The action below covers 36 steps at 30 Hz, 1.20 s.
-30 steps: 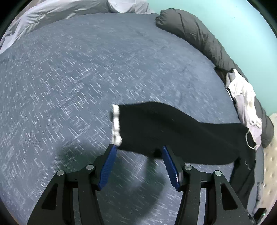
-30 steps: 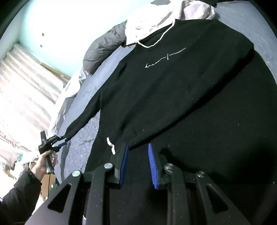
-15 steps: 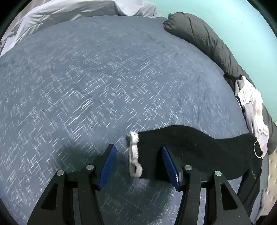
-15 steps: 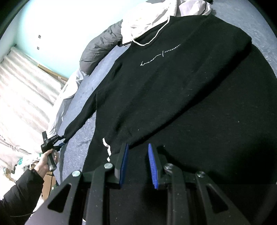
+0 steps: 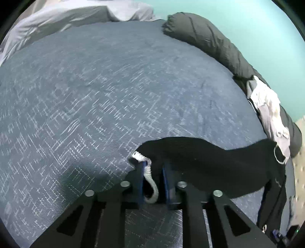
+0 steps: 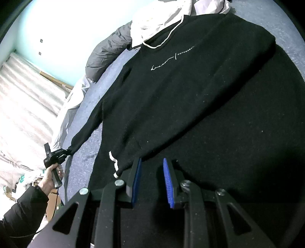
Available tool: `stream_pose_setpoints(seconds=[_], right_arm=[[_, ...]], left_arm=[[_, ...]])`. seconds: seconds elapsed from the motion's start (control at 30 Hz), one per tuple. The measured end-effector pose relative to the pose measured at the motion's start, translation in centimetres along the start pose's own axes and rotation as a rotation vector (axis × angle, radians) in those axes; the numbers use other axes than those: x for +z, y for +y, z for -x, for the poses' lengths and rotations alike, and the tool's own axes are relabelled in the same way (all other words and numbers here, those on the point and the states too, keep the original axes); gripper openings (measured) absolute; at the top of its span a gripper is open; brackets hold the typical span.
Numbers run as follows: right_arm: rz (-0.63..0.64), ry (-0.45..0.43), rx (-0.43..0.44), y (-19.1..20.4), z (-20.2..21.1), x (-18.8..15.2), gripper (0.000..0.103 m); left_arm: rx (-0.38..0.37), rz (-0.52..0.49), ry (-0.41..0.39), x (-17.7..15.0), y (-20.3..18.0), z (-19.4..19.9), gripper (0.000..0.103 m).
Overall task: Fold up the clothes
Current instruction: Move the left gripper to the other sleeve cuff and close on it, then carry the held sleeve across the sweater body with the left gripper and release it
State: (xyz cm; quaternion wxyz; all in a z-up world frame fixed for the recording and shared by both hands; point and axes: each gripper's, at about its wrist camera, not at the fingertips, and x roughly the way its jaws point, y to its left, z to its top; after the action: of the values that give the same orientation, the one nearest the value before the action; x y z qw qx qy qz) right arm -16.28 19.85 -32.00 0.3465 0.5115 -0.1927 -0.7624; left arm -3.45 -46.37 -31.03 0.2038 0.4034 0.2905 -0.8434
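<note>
Slippage at the cuff is your main risk. Your left claw (image 5: 152, 171) has just been closing, and in the left wrist view it is now clenched on the sleeve end of the black sweater (image 6: 190, 99), with the white cuff trim (image 5: 150, 183) bunched between the blue pads (image 5: 140, 177) at lower centre. The bite looks shallow and sits partly on the ribbed edge, so a quick pull could let the knit slide free, I judge. The sweater lies front-up across the bed (image 5: 95, 95), filling the centre and right of the right wrist view; its sleeve runs to the lower left, where your left hand (image 6: 51, 175) holds the tool. Your right claw (image 6: 151, 179) rests at the hem in the lower centre, jaws narrowly parted; whether cloth is pinched between them you cannot tell from here. If it is not holding the hem, lifting the sleeve may drag the whole body sideways and wrinkle it. The pale garment (image 6: 162, 17) at the top touches the neckline and the dark duvet roll (image 5: 209, 43) lies close behind, so either could catch the fold.
</note>
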Motion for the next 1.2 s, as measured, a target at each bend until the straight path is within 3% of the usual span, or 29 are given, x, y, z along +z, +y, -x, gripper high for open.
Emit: stream_pose_setpoints(seconds=[0.33, 0.57, 0.67, 0.83, 0.9, 1.07, 1.2], right_arm=[[-0.029, -0.022, 0.02, -1.2, 0.7, 0.1, 0.023], [-0.014, -0.072, -0.008, -1.7, 2.9, 0.7, 0.024], [0.001, -0.09, -0.051, -2.1, 3.9, 0.8, 0.036], [0.028, -0.093, -0.135, -2.9, 5.1, 0.9, 0.043], [0.038, -0.1, -0.175, -3.3, 5.6, 0.8, 0.064], [0.043, -0.125, -0.25, -4.7, 7.0, 0.9, 0.064], [0.032, -0.134, -0.289, -6.0, 7.8, 0.7, 0.077]], left_arm=[[-0.104, -0.084, -0.086, 2.1, -5.3, 6.6, 0.01], [-0.24, -0.196, -0.154, 4.1, -14.7, 12.3, 0.01], [-0.286, -0.251, -0.17, 4.3, -19.3, 14.1, 0.01], [-0.353, -0.327, -0.168, 4.3, -26.7, 15.3, 0.01], [-0.377, -0.359, -0.165, 3.9, -29.8, 15.8, 0.01], [-0.429, -0.434, -0.136, 2.3, -36.9, 15.7, 0.01], [-0.482, -0.498, -0.106, 0.4, -42.5, 15.6, 0.01]])
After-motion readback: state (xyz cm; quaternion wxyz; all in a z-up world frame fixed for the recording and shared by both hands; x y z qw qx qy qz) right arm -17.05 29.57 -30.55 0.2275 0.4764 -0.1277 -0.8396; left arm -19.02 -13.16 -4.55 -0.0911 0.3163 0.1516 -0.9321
